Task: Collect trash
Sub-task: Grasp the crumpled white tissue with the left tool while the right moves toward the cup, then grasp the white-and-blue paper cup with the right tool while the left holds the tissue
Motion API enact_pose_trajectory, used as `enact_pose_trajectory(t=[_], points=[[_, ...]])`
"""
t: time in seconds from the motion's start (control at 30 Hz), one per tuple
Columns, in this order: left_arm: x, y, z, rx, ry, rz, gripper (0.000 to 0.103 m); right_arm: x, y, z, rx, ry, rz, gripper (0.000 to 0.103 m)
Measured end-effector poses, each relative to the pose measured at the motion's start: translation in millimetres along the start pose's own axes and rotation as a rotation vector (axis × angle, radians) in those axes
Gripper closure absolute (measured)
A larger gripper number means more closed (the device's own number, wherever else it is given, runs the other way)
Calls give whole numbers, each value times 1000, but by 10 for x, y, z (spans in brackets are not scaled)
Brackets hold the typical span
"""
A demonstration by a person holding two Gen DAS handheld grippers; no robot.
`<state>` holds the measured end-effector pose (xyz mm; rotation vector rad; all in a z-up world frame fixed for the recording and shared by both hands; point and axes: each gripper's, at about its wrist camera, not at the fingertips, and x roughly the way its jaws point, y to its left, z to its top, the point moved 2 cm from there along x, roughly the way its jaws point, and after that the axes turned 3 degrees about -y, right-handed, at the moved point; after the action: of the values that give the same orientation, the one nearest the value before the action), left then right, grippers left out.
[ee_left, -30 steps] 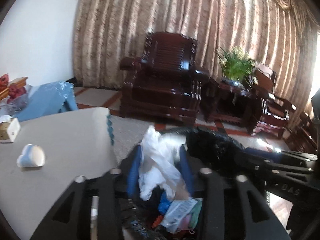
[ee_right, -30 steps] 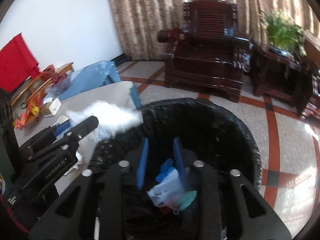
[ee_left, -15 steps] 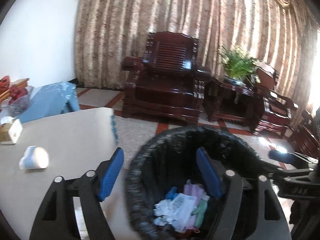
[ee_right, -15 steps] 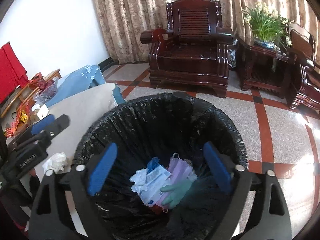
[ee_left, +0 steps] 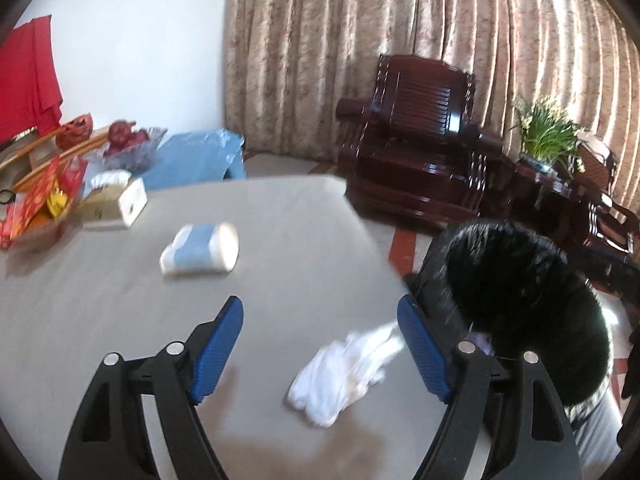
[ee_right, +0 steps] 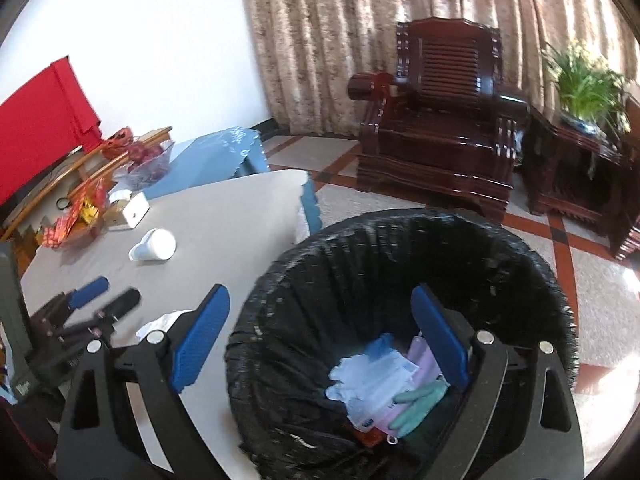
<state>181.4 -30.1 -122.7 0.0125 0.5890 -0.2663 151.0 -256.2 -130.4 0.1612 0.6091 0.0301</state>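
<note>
Left claw [ee_left: 320,344] hangs over the grey surface [ee_left: 280,240], blue pads spread wide, gripping nothing. Between those pads, nearer the right one, a crumpled white tissue [ee_left: 344,372] lies flat on the surface, touched by neither pad. Just off the surface's edge, to the tissue's right, stands the bin [ee_left: 528,308] with its black liner. Beyond the tissue, toward the middle of the surface, a white and blue bottle [ee_left: 200,250] lies on its side, and past that a tissue box [ee_left: 114,204] sits near the far left corner beside a heap of red and yellow packets [ee_left: 40,200].

Over to the right claw [ee_right: 320,336]: it too is released, pads far apart, one pad over the surface edge, the other over the bin's mouth. Down in the bin lie a white glove [ee_right: 360,376], a pinkish mask [ee_right: 420,364], a green glove [ee_right: 420,404] and a printed wrapper, all piled together. Behind the bin stands a dark wooden armchair [ee_right: 440,120].
</note>
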Motion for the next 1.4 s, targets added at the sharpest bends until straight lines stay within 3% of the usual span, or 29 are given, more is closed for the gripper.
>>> enact_pose_trajectory(t=[0.37, 0.43, 0.53, 0.63, 0.87, 1.13, 1.4], points=[[427, -127, -386, 3, 157, -29, 28, 114, 68, -80, -9, 37, 0, 13], [465, -137, -399, 3, 178, -36, 52, 123, 55, -78, -8, 37, -3, 13], [460, -76, -380, -25, 175, -35, 71, 134, 60, -72, -10, 35, 1, 13], [405, -44, -323, -26, 156, -35, 81, 170, 135, -42, -23, 32, 12, 13], [171, 224, -121, -58, 74, 20, 83, 340, 485, 111, -67, 9, 74, 13], [16, 1071, 94, -150, 12, 204, 83, 791, 1249, 323, -137, -7, 208, 13], [80, 1745, 86, -188, 12, 345, 83, 1466, 1973, 394, -179, 28, 230, 13]])
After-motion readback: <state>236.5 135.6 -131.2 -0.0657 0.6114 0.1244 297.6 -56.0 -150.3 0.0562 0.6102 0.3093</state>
